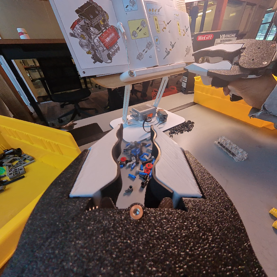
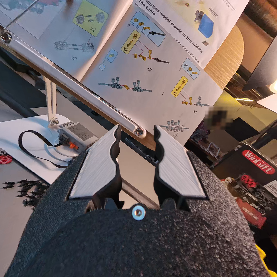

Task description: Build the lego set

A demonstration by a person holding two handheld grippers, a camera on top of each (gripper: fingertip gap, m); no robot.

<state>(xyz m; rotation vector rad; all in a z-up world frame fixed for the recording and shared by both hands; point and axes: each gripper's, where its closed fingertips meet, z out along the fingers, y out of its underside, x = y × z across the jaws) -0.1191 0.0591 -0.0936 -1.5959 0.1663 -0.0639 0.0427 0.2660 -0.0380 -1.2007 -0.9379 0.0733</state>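
Left wrist view shows the left gripper (image 1: 135,143) wide open and empty, above a pile of little blue, red and black pins (image 1: 138,158) lying loose on the table (image 1: 224,187). The right gripper (image 2: 137,143), open and empty too, points at the instruction booklet (image 2: 149,72). I think building has hardly begun.

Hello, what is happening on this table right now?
A person is starting a brick engine kit. The left hand-held gripper hovers open over a loose pile of small blue, red and black connector pins on the grey table. The right hand-held gripper, open and empty, points up at the white paper instruction booklet on its stand.
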